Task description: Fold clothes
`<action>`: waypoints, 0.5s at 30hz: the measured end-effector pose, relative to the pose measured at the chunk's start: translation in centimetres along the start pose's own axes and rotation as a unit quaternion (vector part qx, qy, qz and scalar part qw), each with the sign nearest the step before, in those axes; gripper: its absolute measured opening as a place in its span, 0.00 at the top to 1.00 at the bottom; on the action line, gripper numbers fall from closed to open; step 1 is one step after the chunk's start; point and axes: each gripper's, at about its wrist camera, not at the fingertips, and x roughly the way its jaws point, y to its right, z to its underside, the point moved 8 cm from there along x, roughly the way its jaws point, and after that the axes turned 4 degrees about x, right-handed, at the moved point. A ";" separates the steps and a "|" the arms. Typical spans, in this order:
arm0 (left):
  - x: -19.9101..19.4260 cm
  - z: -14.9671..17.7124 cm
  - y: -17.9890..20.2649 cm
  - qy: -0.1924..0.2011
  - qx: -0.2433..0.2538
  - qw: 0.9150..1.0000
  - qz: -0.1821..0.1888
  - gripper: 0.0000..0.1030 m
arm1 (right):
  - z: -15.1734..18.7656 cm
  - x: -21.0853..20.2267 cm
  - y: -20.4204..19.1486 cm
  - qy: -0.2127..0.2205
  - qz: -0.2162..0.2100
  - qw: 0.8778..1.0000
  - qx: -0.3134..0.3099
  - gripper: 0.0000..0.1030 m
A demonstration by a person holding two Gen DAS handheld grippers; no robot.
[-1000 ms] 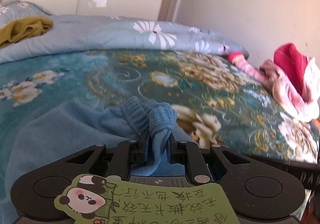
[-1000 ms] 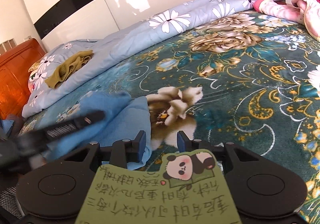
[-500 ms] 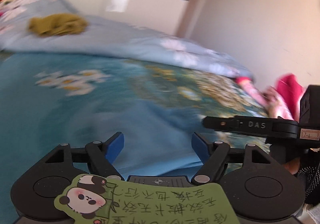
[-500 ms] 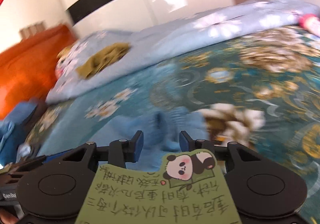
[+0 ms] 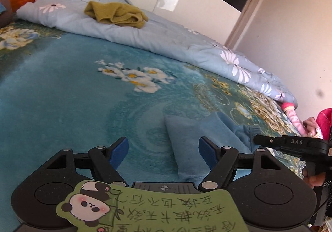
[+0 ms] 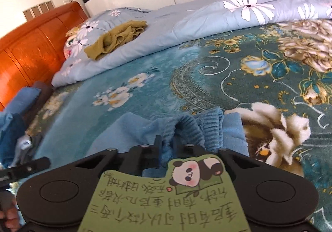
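Note:
A light blue garment [image 5: 203,138] lies on the floral blanket [image 5: 72,90], partly folded. My left gripper [image 5: 164,152] is open and empty, low over the blanket just left of the garment's edge. My right gripper [image 6: 169,147] is shut on the blue garment's ribbed cuff [image 6: 186,128], and the cloth bunches between its fingers. The right gripper's black body also shows at the right of the left wrist view [image 5: 290,144].
An olive-green garment [image 5: 116,13] lies on the rolled light blue daisy quilt [image 5: 166,39] at the back. Pink clothes [image 5: 311,126] sit at the bed's far right. An orange wooden headboard [image 6: 31,53] and more blue clothes [image 6: 14,111] are at the left.
My left gripper let go of the blue cuff, opened wide and swung left. My right gripper moved onto the ribbed cuff and closed on it.

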 end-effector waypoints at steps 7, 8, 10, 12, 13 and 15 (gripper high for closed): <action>0.4 0.7 0.3 -0.007 0.004 1.000 0.008 0.30 | -2.2 -3.3 1.7 0.041 0.024 0.999 0.009 0.95; 0.5 0.8 0.3 -0.010 0.003 1.000 0.006 0.30 | -2.4 -3.5 2.3 0.040 0.032 0.999 0.012 0.96; 0.8 1.0 0.2 -0.016 0.003 1.000 0.004 0.30 | -2.2 -3.2 3.6 0.034 0.044 0.998 0.025 0.96; 1.0 1.3 0.4 -0.022 0.004 1.000 0.004 0.30 | -1.4 -2.2 4.8 0.018 0.057 0.998 0.035 0.96; 1.0 1.4 0.5 -0.024 0.005 1.000 0.005 0.30 | -0.9 -1.7 5.3 0.010 0.061 0.997 0.042 0.96; 1.3 1.6 0.6 -0.027 0.007 1.000 0.005 0.30 | 0.0 -0.9 6.1 0.003 0.062 0.996 0.064 0.96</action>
